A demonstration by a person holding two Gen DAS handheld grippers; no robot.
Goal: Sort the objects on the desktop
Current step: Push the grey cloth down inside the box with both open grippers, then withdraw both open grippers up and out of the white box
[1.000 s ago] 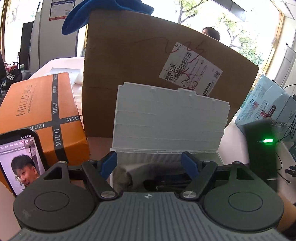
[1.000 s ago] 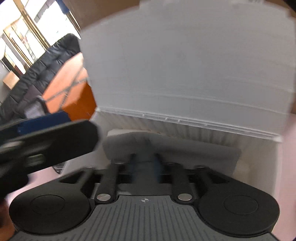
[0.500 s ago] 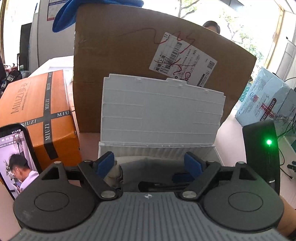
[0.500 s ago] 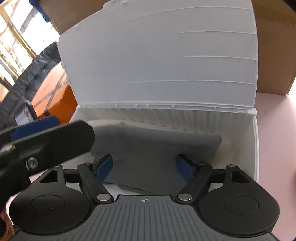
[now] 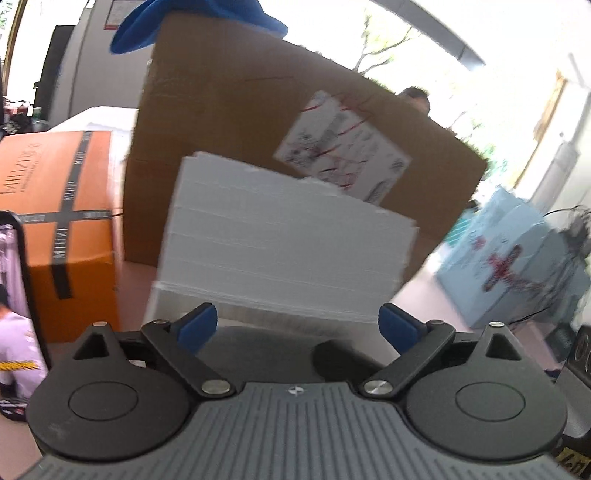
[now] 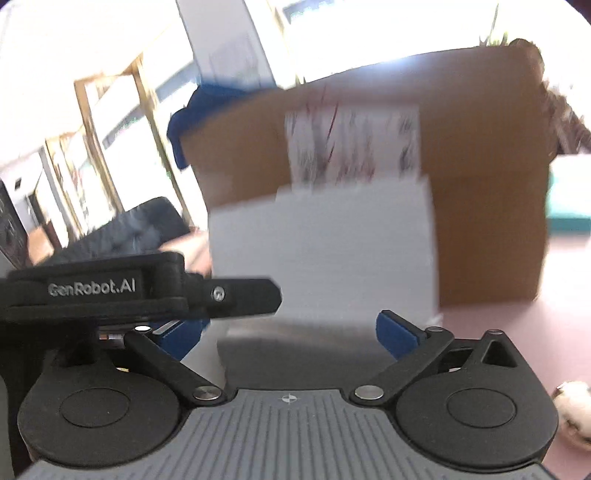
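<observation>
Both views are smearing with blur, so you are getting only a dim grey shape inside the white box (image 5: 280, 254), and its near rim is hiding behind your grippers. You are holding the left gripper (image 5: 298, 326) and the right gripper (image 6: 290, 332) level at the box's near edge, each with fingers spread wide and gripping nothing. Beyond the upright white lid, a brown carton (image 5: 229, 122) is blocking the far side; an orange box (image 5: 62, 206) is sitting left.

- An office or workroom, with a pale pink worktop (image 6: 569, 273) crowded by a big brown cardboard shipping box (image 5: 236, 147) bearing a label.
- Orange printed carton (image 5: 55, 206), black leather sofa (image 6: 147, 225) and large bright windows (image 5: 406, 33).
</observation>
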